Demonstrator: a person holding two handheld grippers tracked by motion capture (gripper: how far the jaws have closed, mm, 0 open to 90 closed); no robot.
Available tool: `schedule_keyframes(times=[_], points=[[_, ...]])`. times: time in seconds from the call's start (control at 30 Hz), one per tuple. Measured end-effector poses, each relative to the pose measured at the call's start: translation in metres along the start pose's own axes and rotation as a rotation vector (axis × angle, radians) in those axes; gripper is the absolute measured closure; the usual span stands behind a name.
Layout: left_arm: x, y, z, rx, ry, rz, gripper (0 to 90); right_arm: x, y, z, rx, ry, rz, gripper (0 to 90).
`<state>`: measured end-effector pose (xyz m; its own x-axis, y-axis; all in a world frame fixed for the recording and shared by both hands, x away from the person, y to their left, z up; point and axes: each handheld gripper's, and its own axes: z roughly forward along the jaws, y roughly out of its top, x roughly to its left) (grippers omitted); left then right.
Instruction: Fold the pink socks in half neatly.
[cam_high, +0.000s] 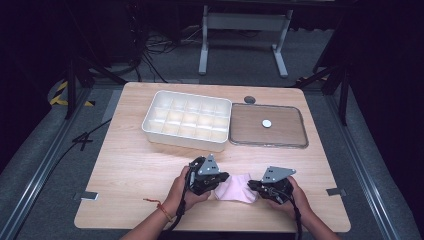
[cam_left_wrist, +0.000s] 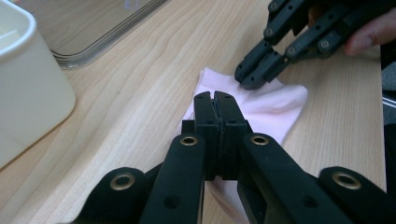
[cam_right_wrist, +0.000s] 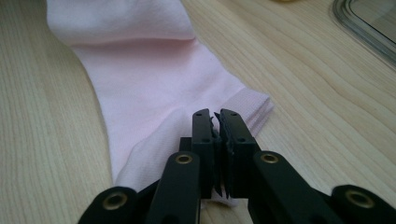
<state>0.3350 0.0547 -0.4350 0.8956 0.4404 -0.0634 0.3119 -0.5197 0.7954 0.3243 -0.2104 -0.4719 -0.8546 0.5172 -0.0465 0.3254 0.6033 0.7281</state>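
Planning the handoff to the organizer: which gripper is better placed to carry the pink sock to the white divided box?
Left, probably: the left gripper sits on the sock side nearer the divided box. The right gripper pinches the far end, below the lid.

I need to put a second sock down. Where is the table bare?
Bare wood lies left of the left tool, below the white divided box, and right of the right tool, below the clear lid. It is crowded around the pink sock, between both tools.
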Motion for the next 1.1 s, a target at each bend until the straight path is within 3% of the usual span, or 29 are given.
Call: schedule_keyframes(times=[0.4, 0.53, 0.67, 0.73, 0.9, 1.1], points=[[-0.002, 0.010, 0.009, 0.022, 0.020, 0.014, 89.5, 0.004, 0.005, 0.006, -0.020, 0.019, 0.004, 83.0], [-0.007, 0.016, 0.017, 0.042, 0.032, 0.021, 89.5, 0.002, 0.007, -0.004, -0.039, 0.005, -0.001, 81.9], [-0.010, 0.019, 0.021, 0.052, 0.038, 0.026, 89.5, -0.008, 0.002, -0.016, -0.064, -0.008, 0.047, 82.7], [-0.011, 0.021, 0.025, 0.060, 0.038, 0.033, 89.5, -0.013, -0.003, -0.016, -0.049, -0.010, 0.060, 82.9], [-0.015, 0.025, 0.035, 0.072, 0.041, 0.026, 89.5, -0.009, -0.002, -0.007, -0.003, -0.005, 0.028, 83.6], [-0.019, 0.027, 0.048, 0.091, 0.049, 0.026, 89.4, -0.007, 0.000, -0.001, 0.007, -0.004, 0.010, 84.3]])
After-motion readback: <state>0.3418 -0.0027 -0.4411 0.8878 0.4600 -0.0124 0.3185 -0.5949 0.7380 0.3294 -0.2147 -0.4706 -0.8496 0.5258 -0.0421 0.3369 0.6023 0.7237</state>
